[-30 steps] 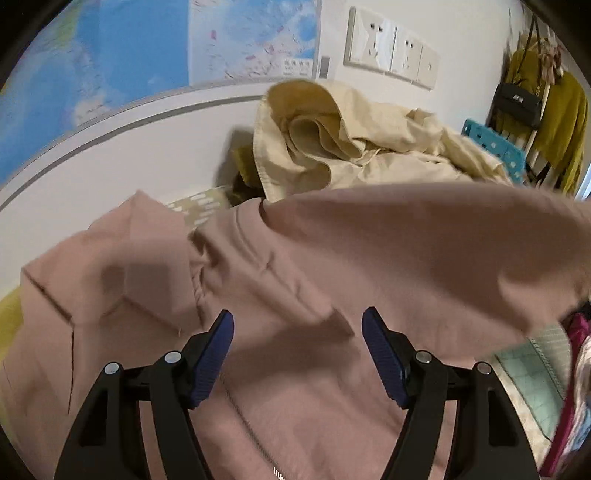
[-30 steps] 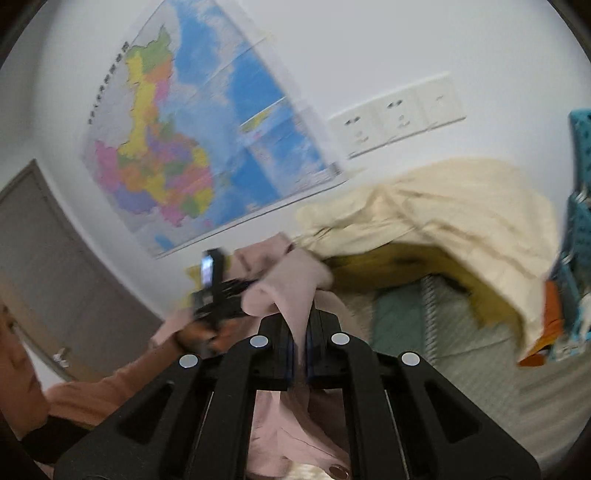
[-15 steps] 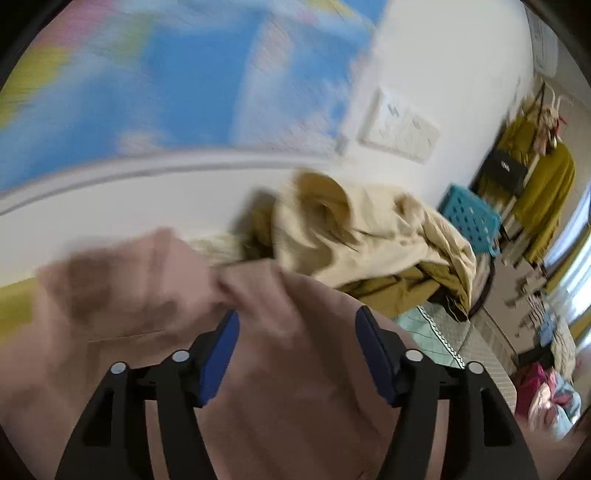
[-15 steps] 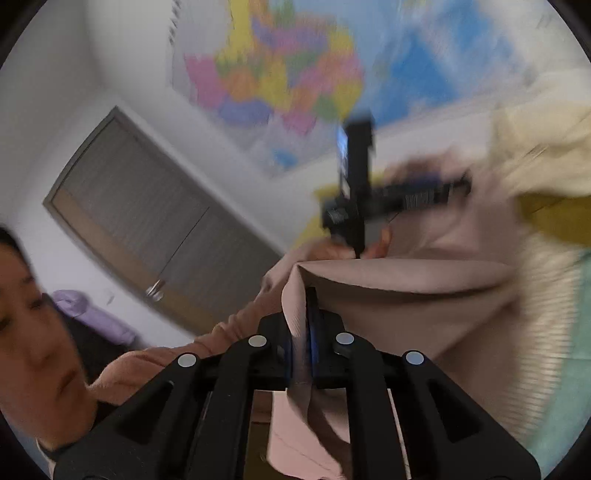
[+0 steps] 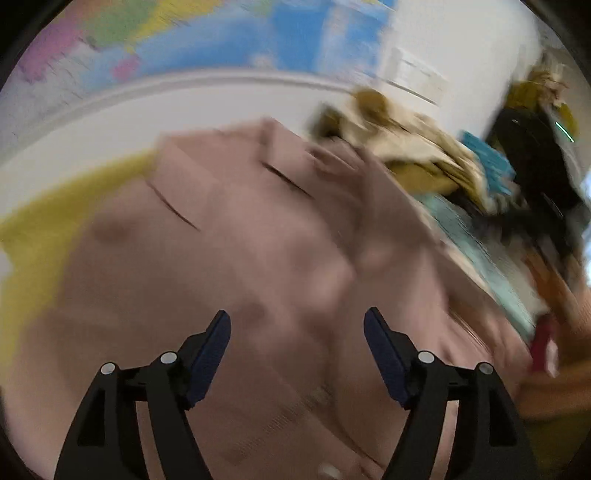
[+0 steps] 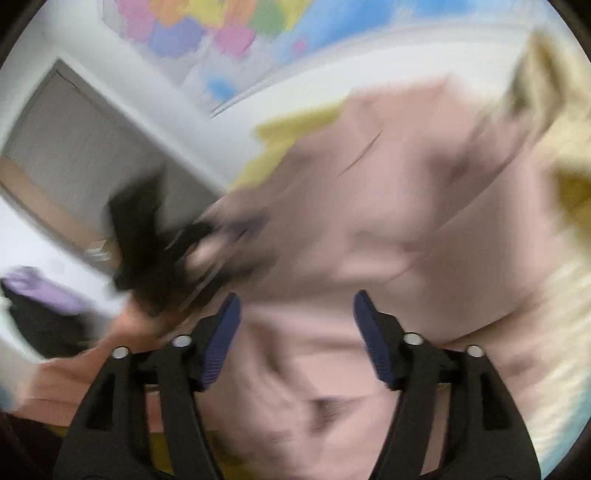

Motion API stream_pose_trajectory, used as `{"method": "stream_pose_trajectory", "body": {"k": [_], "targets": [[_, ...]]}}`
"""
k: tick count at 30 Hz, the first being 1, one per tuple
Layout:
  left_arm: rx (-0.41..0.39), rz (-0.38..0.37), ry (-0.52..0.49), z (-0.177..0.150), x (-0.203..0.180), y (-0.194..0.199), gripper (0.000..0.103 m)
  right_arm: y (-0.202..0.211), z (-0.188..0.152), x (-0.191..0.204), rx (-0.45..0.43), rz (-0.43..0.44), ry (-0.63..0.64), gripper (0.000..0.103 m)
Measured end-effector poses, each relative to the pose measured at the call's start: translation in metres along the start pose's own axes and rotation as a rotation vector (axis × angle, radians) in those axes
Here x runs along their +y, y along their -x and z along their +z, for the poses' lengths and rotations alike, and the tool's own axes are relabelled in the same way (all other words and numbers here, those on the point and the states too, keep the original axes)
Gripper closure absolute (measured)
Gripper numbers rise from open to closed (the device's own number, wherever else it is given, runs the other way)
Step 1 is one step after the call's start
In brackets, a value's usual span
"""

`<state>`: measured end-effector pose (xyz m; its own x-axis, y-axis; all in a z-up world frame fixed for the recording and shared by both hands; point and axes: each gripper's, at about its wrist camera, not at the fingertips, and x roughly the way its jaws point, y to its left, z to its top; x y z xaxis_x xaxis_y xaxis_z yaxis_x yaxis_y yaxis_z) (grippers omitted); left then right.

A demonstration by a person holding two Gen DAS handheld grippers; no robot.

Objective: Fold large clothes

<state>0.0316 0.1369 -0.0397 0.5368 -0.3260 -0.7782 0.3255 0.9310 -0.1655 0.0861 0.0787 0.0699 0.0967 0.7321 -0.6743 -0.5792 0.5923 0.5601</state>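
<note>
Both hand-held grippers stand with their jaws spread wide and nothing between the blue pads. On the left wrist view, the left gripper (image 5: 297, 321) hangs over the pink garment (image 5: 258, 258), which fills most of the frame and lies spread across a yellow-green surface (image 5: 33, 236); whether the fingertips touch the cloth cannot be told through the blur. Two dark slits show on the garment toward its far edge. Beyond it sits a heap of cream and mustard clothes (image 5: 410, 147), and a coloured wall map (image 5: 221, 33) hangs above on the white wall. On the right wrist view, the right gripper (image 6: 295, 306) is likewise wide apart and grips nothing, poised over the same pink garment (image 6: 406, 221). To the left of it the left gripper (image 6: 159, 251) appears as a dark smeared shape at the garment's edge, with a sleeve in a peach tone below it. A grey door (image 6: 85, 155) shows behind, and cream cloth (image 6: 554, 122) lies at the right edge.
</note>
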Motion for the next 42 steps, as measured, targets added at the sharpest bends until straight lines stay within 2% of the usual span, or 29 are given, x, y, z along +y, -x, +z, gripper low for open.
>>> {"method": "stream_pose_trajectory", "body": {"k": [1,2,6,7,9,10,11,13,16,18,19,21,22,23,25,28,30,32,33,37,39,40,41,42], "targets": [[0.02,-0.009,-0.014,-0.007,-0.009,-0.003,0.029,0.007,0.006,-0.014,-0.048,-0.138,-0.003,0.024],[0.03,-0.025,-0.042,-0.016,-0.02,-0.005,0.028,0.008,0.011,-0.025,-0.053,-0.209,-0.019,0.025],[0.073,-0.061,-0.071,-0.034,-0.044,-0.015,0.024,-0.015,0.023,-0.077,0.017,-0.305,-0.141,0.033],[0.095,-0.068,-0.07,-0.036,-0.047,-0.019,0.024,-0.02,0.024,-0.079,0.028,-0.319,-0.13,0.041],[0.127,-0.084,-0.062,-0.041,-0.05,-0.027,0.03,-0.041,0.03,-0.08,0.068,-0.402,-0.072,0.07],[0.145,-0.088,-0.064,-0.043,-0.051,-0.029,0.053,-0.047,0.031,-0.081,0.092,-0.4,-0.049,0.101],[0.156,-0.082,-0.064,-0.043,-0.051,-0.029,0.078,-0.047,0.034,-0.084,0.092,-0.357,-0.075,0.101],[0.14,-0.059,-0.058,-0.038,-0.044,-0.02,0.093,-0.033,0.045,-0.085,0.043,-0.306,-0.115,0.101],[0.047,0.031,-0.037,-0.025,-0.026,0.009,0.097,0.002,0.063,-0.084,-0.073,-0.217,-0.164,0.101],[-0.024,0.097,-0.02,-0.013,-0.006,0.03,0.097,0.019,0.074,-0.083,-0.145,-0.23,-0.177,0.101],[-0.041,0.132,-0.011,-0.008,0.001,0.035,0.09,0.021,0.08,-0.085,-0.174,-0.24,-0.19,0.101],[-0.032,0.23,0.01,0.002,0.021,0.037,0.063,0.015,0.081,-0.093,-0.18,-0.275,-0.227,0.097],[-0.022,0.262,0.012,0.004,0.029,0.036,0.05,0.004,0.082,-0.098,-0.154,-0.326,-0.236,0.089],[-0.007,0.296,0.023,0.004,0.038,0.033,0.05,-0.003,0.083,-0.107,-0.137,-0.351,-0.238,0.073],[0.017,0.292,0.061,0.001,0.05,0.032,0.05,-0.016,0.076,-0.115,-0.1,-0.362,-0.245,0.057],[0.016,0.207,0.11,-0.012,0.056,0.037,0.046,-0.006,0.056,-0.109,-0.122,-0.367,-0.186,0.054],[-0.003,0.18,0.069,-0.02,0.045,0.042,0.038,0.016,0.046,-0.101,-0.155,-0.377,-0.123,0.045],[-0.016,0.165,0.0,-0.032,0.025,0.045,0.023,0.026,0.037,-0.086,-0.165,-0.381,-0.045,0.036],[-0.008,0.163,-0.021,-0.036,0.016,0.044,0.021,0.028,0.034,-0.078,-0.159,-0.382,-0.002,0.033],[0.081,0.18,-0.057,-0.04,0.002,0.01,0.021,0.001,0.025,-0.05,-0.106,-0.456,0.178,0.031],[0.127,0.207,-0.057,-0.04,0.006,-0.007,0.043,-0.021,0.02,-0.047,-0.059,-0.496,0.229,0.033],[0.155,0.234,-0.055,-0.038,0.011,-0.016,0.072,-0.03,0.019,-0.047,-0.042,-0.519,0.255,0.039],[0.169,0.246,-0.045,-0.035,0.018,-0.019,0.098,-0.04,0.019,-0.047,-0.029,-0.545,0.275,0.056],[0.168,0.238,-0.017,-0.031,0.027,-0.018,0.103,-0.046,0.018,-0.048,-0.018,-0.573,0.29,0.069]]}}
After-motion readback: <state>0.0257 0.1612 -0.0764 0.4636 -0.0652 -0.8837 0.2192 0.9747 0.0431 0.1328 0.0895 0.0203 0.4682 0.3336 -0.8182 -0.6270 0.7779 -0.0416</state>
